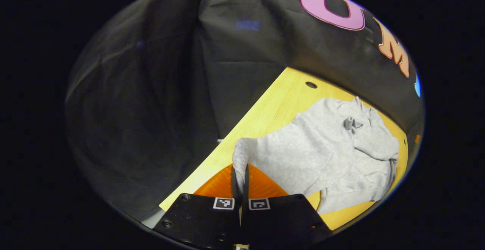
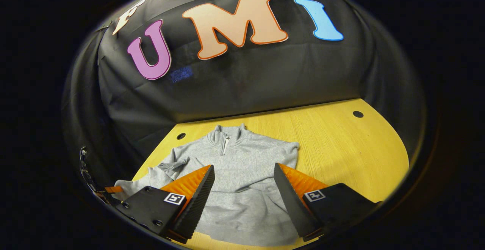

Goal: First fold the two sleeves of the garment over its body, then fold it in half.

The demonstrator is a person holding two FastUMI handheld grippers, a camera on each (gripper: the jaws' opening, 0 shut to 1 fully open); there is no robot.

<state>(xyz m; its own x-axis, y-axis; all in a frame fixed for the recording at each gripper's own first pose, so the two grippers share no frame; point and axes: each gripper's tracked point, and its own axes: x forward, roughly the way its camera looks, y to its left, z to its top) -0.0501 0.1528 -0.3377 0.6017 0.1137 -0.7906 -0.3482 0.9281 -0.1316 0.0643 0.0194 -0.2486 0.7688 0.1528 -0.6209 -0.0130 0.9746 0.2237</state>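
Fabric from the grey garment (image 1: pixel 322 147) was seen pinched between the closed fingers of the left gripper (image 1: pixel 240 182), lifted off the yellow table (image 1: pixel 273 106) on which the garment lay. That thin hold could be lost if tugged. Above the garment's hem, the right gripper (image 2: pixel 242 197) was held spread wide, empty.

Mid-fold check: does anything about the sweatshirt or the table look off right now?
Nothing damaged or spilled. The grey sweatshirt lies on the yellow table with one sleeve pinched and lifted by the left gripper; the cloth bunches there, as expected mid-fold. The right gripper hangs open above the body.
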